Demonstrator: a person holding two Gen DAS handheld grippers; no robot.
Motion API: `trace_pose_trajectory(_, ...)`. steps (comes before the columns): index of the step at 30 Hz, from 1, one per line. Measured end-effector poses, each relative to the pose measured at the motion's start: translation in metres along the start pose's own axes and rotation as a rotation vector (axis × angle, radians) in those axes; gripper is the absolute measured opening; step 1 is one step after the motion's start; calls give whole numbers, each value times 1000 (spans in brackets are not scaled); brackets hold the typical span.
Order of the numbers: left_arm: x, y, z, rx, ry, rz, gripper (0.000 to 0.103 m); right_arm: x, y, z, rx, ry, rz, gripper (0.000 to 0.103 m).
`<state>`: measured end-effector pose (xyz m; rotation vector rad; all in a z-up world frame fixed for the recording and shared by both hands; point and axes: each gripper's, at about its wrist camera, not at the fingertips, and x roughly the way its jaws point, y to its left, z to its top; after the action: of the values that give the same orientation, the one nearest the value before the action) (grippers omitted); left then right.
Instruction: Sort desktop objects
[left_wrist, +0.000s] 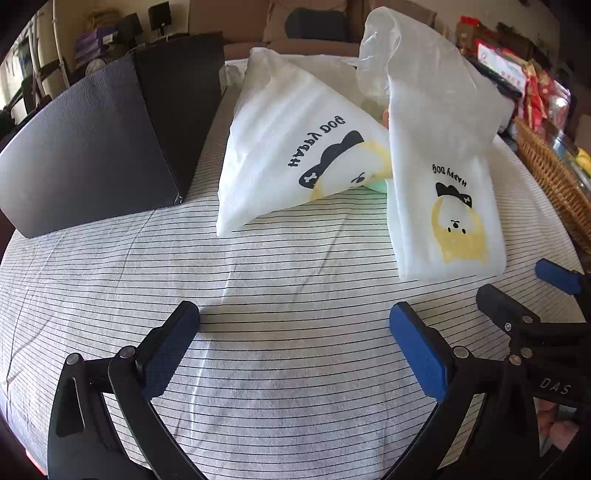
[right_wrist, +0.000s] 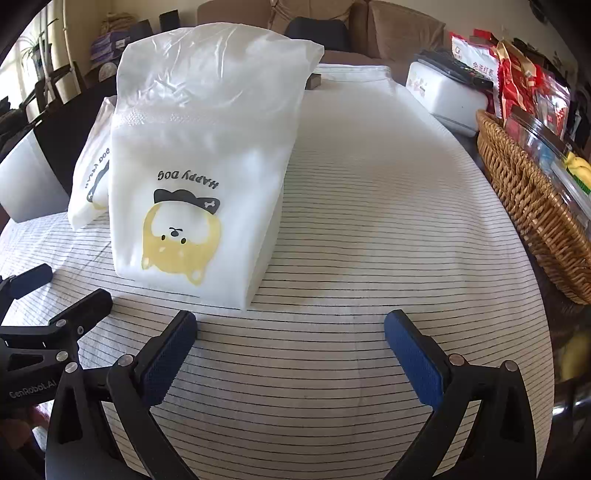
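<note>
Both grippers, left gripper (left_wrist: 294, 332) and right gripper (right_wrist: 290, 334), gape wide, empty, above striped cloth (left_wrist: 277, 266).

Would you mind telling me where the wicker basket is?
The wicker basket sits at the table's right edge in both views, right of the nearer dog-print bag, beside a white box.

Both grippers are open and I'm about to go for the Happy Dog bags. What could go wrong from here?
1. The near bag is thin, slippery plastic with a loose crumpled top; the right gripper may pinch film only and the contents could slide out.
2. The far bag leans with something green under its edge; pulling it may tip it.
3. The left gripper sits close beside the right one, so they could collide when reaching.
</note>
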<state>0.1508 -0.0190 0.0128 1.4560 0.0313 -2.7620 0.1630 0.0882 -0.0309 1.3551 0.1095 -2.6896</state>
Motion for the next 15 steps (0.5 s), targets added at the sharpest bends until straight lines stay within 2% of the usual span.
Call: trace_pose_trajectory(15,0,0,0,0,0,0,103,2,-5,4,21,1,-16,103)
